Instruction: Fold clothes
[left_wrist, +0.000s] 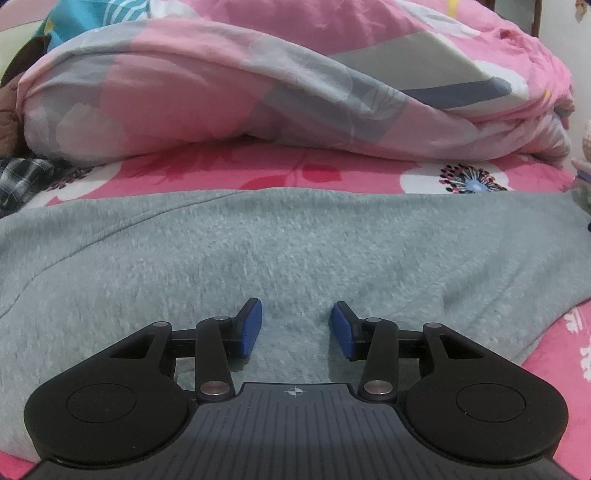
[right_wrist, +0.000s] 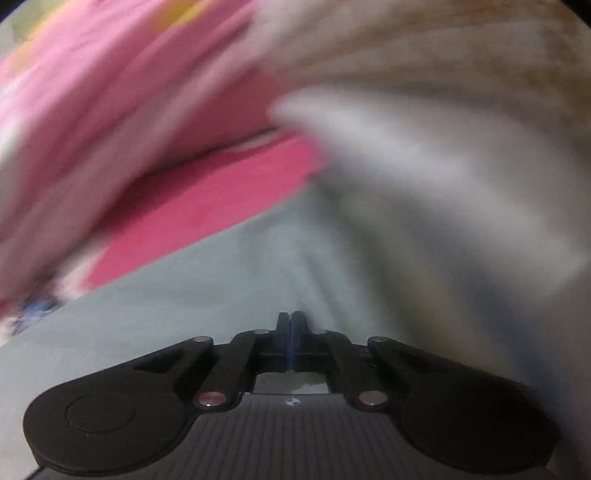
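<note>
A pale grey-green fleece garment (left_wrist: 295, 251) lies spread across the bed and fills the middle of the left wrist view. Just above it my left gripper (left_wrist: 295, 317) stands open; its blue pads (left_wrist: 252, 325) are apart with only the fleece surface below them. The right wrist view is heavily blurred. In it my right gripper (right_wrist: 291, 317) has its jaws pressed together at the garment (right_wrist: 166, 314). Creases in the cloth run up and away from the tips, so a pinch of fleece appears held.
A pink flowered bed sheet (left_wrist: 332, 173) shows beyond the garment. A rolled pink and grey duvet (left_wrist: 221, 92) lies along the back. A dark checked cloth (left_wrist: 18, 177) sits at the far left edge. A pale blurred mass (right_wrist: 424, 166) fills the right of the right wrist view.
</note>
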